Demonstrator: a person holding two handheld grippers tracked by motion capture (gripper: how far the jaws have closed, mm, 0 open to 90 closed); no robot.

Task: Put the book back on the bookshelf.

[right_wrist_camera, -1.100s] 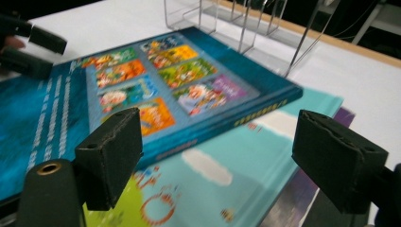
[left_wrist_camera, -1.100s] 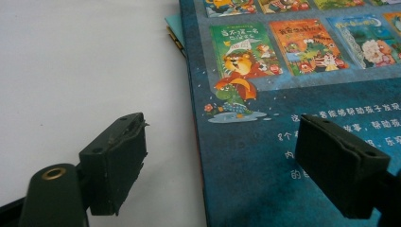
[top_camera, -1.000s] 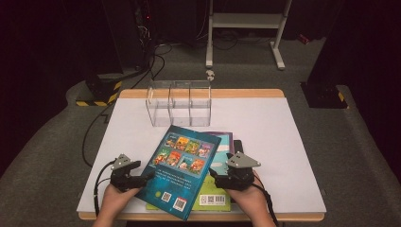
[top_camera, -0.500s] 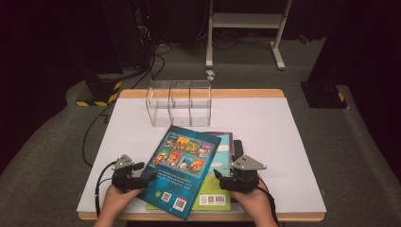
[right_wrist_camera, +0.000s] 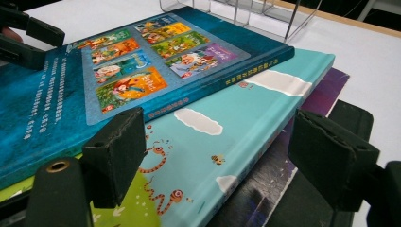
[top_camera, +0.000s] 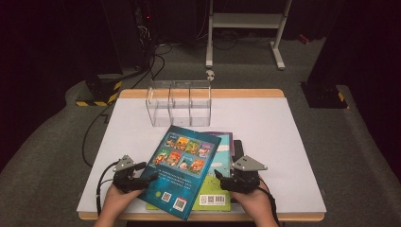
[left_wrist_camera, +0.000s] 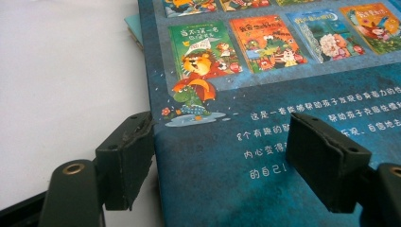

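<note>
A dark blue picture book [top_camera: 182,168] lies askew on top of a small stack near the table's front edge. Under it is a turquoise and green book [right_wrist_camera: 227,123], then a purple one [right_wrist_camera: 326,90]. My left gripper [top_camera: 149,172] is at the blue book's left edge. In the left gripper view, that gripper [left_wrist_camera: 222,161] has one jaw over the white table and the other over the cover [left_wrist_camera: 265,71]. Its jaws have just been closing, with the book's edge between them and the pads not pressing. My right gripper [top_camera: 221,178] is open at the stack's right side, straddling the turquoise book's corner [right_wrist_camera: 222,151].
A clear acrylic organizer [top_camera: 179,103] with three compartments stands behind the books at mid-table. The white tabletop [top_camera: 265,127] stretches free to the right and left of the stack. A black flat object [right_wrist_camera: 352,118] lies under the purple book. Cables trail on the floor beyond.
The left gripper's jaws have drawn slightly closer at the blue book's edge. The right gripper has shifted a little toward the front edge. The books have not moved.
</note>
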